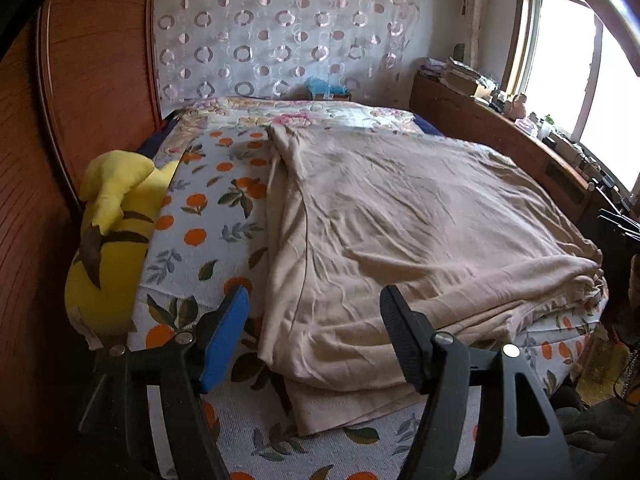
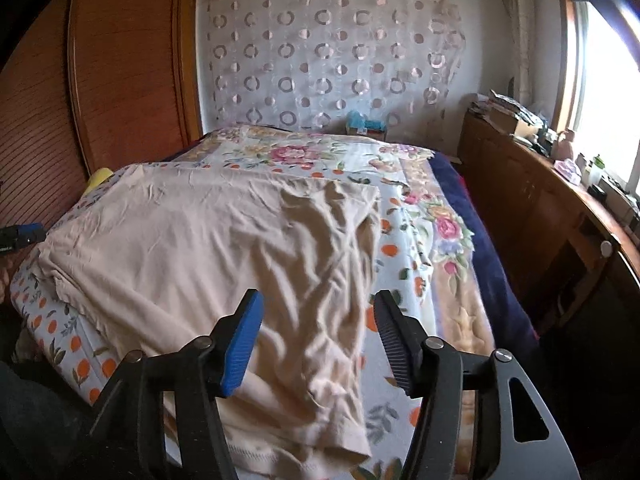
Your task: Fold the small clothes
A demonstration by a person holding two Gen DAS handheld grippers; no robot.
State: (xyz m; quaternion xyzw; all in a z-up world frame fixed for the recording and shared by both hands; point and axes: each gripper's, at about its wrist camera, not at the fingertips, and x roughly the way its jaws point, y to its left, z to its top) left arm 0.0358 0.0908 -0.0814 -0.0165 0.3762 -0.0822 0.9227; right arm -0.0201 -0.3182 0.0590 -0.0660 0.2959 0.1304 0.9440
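Spread across the bed (image 1: 192, 216), the beige garment (image 1: 420, 224) lies folded over under the released left tool (image 1: 314, 340) and right tool (image 2: 316, 344); its loose, rumpled near edge could slide apart if nudged.

Matt, creased beige cloth garment (image 1: 400, 220); glossy wood wardrobe (image 1: 92, 60); plush yellow toy (image 1: 112, 232).

Sunlit window (image 1: 568, 64), wooden wardrobe (image 1: 92, 60)

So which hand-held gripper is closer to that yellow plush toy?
Left. The left hand-held gripper sits right beside the yellow plush toy; the right hand-held gripper works across the beige garment.
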